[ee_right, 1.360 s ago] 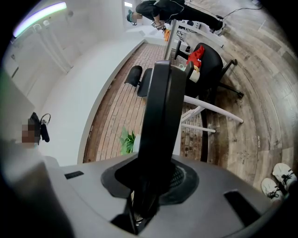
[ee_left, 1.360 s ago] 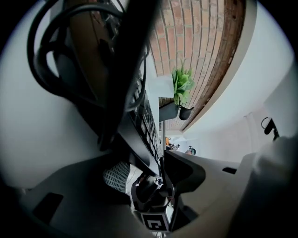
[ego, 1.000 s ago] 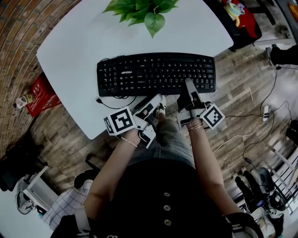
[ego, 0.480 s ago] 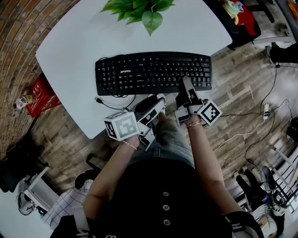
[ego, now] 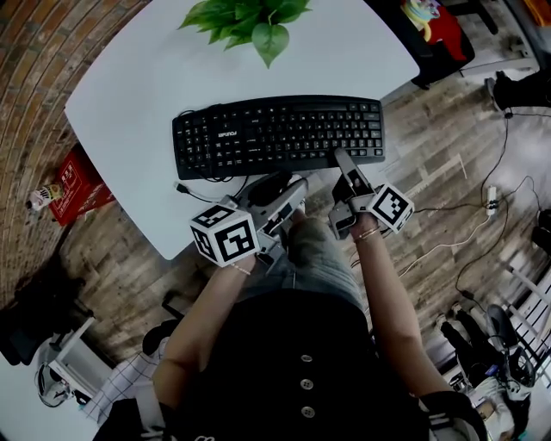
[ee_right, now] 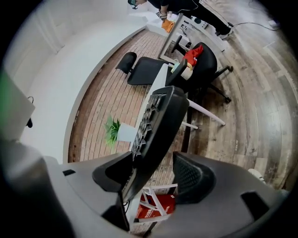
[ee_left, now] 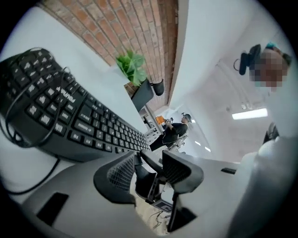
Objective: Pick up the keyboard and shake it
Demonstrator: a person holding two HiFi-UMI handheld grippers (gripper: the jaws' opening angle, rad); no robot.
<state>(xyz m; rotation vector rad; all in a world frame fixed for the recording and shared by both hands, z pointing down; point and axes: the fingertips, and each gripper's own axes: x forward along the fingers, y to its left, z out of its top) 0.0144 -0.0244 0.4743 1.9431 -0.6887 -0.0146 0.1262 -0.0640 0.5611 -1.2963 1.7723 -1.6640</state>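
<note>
The black keyboard [ego: 275, 133] lies flat on the white table [ego: 129, 86], near its front edge. My right gripper [ego: 342, 159] is at the keyboard's front right edge. In the right gripper view that edge [ee_right: 158, 121] runs between the jaws; these have just been opening, and the right pad [ee_right: 193, 176] stands clear of it. My left gripper [ego: 288, 191] hovers just in front of the keyboard's middle, angled to the right. Its jaws have just been closing a little but remain open [ee_left: 151, 169] on nothing, and the keyboard [ee_left: 70, 116] lies to their left.
A green potted plant [ego: 250, 21] stands at the table's far edge. The keyboard's cable [ego: 207, 185] loops in front of its left end. On the wooden floor are a red box [ego: 73, 181] at left, cables [ego: 482, 232] at right and an office chair [ego: 430, 34].
My left gripper has rolled, so its marker cube shows another face, and it has risen a little. The right gripper has sunk slightly at the keyboard's front edge. The keyboard sits slightly further left in the picture.
</note>
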